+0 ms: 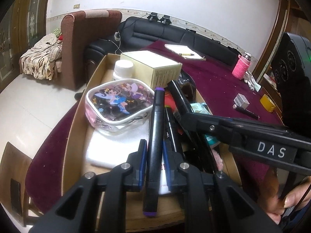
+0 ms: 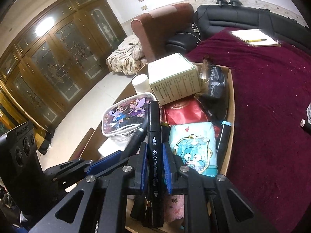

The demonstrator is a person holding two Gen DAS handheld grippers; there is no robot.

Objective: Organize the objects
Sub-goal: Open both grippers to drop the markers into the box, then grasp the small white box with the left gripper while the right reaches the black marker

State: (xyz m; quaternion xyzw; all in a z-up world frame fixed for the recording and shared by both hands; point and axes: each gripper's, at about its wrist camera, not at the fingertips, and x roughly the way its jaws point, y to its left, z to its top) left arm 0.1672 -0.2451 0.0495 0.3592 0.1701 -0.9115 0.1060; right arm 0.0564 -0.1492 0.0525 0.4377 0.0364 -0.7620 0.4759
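Black purple-capped marker [image 1: 154, 145] clamped in left gripper [image 1: 154, 151]; right gripper [image 2: 154, 161] clamps black fine-tip marker [image 2: 154, 155], both over cardboard tray [image 1: 77, 116].

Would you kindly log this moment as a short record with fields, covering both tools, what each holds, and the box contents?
left tool: shut on purple-capped marker
right tool: shut on black marker
container: cardboard box on maroon tablecloth
box contents: fairy pouch, white bottle, pale green carton, red packet, blue cartoon pack
outside box: notepad with pen, pink bottle
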